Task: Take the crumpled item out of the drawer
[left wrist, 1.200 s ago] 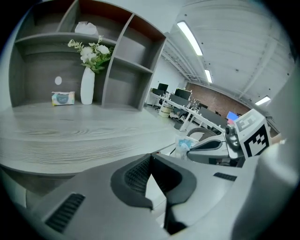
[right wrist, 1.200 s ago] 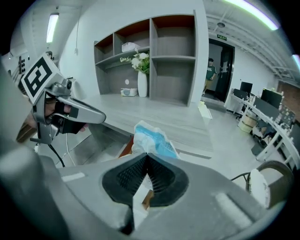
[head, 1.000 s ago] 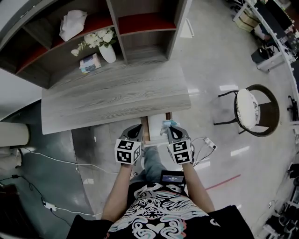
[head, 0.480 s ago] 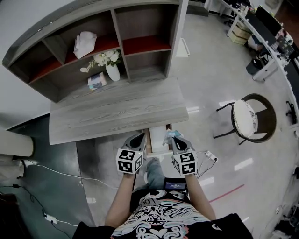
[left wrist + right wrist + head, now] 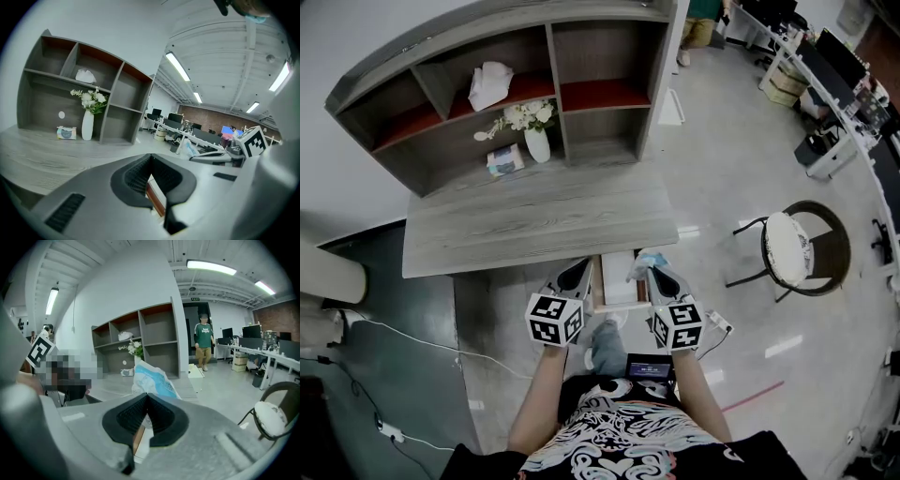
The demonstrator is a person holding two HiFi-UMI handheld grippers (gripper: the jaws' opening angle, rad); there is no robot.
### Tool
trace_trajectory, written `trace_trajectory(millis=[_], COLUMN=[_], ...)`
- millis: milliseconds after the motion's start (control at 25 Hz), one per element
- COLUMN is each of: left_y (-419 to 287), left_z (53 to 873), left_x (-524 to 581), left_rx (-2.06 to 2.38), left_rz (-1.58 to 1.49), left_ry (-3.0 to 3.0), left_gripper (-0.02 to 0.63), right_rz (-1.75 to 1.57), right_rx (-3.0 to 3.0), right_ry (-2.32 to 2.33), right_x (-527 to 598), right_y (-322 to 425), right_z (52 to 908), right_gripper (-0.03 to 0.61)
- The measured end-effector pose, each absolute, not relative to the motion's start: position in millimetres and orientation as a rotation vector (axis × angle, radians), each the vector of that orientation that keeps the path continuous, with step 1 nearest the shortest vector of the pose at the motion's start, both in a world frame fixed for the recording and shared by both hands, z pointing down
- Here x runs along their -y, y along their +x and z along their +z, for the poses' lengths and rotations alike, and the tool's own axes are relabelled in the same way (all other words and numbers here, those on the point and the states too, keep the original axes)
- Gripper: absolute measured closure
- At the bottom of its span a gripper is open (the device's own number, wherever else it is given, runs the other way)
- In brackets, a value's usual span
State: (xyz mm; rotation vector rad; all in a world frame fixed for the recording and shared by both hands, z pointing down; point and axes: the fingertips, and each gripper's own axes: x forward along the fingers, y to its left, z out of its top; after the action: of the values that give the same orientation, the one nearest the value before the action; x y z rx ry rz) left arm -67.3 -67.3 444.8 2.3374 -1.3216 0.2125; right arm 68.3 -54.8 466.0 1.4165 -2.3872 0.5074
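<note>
The crumpled item (image 5: 648,260), a white and blue bag, sticks up from my right gripper (image 5: 652,273), which is shut on it just in front of the desk edge. In the right gripper view the crumpled item (image 5: 152,378) rises above the closed pads of the right gripper (image 5: 147,398). The drawer (image 5: 617,269) stands pulled out under the desk, between the two grippers. My left gripper (image 5: 580,272) is at the drawer's left side, and in its own view the left gripper (image 5: 150,158) is shut with nothing in it. The drawer's wooden side (image 5: 155,198) shows below its pads.
A grey desk (image 5: 534,220) carries a hutch (image 5: 600,66) with a vase of flowers (image 5: 536,141), a small box (image 5: 505,160) and a white cloth (image 5: 490,84). A round chair (image 5: 792,248) stands to the right. A person (image 5: 204,340) stands far back.
The head view has drifted so the desk and hutch sit lower in the frame. Both grippers stay at the drawer front, the right one still shut on the crumpled item.
</note>
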Motion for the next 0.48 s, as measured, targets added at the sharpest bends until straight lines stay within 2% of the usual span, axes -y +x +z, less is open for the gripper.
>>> trace_trajectory(millis=[480], left_y=[-67.9], left_z=[445.9], left_x=[57.4], left_rx=[1.328], left_rz=[0.217], left_ry=[2.328], left_gripper=[0.614], right_rz=[0.542], right_rx=[2.38], right_ry=[1.407], right_x=[42.1], right_y=[70.8], right_z=[475.7], right_gripper=[0.572])
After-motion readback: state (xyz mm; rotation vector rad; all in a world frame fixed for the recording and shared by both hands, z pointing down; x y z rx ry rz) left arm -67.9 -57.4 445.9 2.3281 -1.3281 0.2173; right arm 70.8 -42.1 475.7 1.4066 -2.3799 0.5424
